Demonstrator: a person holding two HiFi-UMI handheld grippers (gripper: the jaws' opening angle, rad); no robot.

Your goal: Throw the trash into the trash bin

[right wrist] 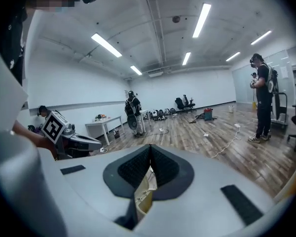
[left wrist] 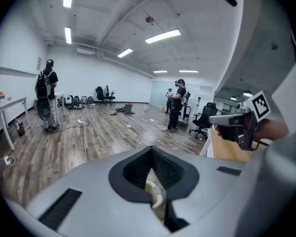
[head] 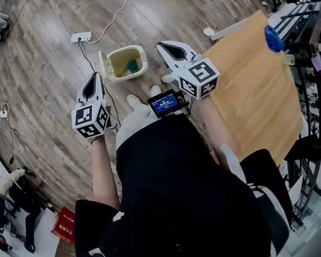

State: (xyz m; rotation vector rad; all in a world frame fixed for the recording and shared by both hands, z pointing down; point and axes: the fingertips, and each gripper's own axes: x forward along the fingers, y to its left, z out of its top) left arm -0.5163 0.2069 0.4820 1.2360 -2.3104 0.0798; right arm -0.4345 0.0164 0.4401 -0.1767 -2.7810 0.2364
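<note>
- Either side of trash bin [head: 117, 62], head view: L gripper [head: 95, 78] jaws fully closed, empty.
- R gripper [head: 161, 45] jaws together, nothing held.
- Teal item [head: 132, 66] in trash bin, prob trash.

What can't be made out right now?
- Bin contents, head view: a teal thing, too small to identify.
- Blue thing by the table's far corner, head view: small, blurred.
- Floor under the person, head view: hidden by the body.
- Floor below the left gripper and right gripper, their own views: hidden by their shells.
</note>
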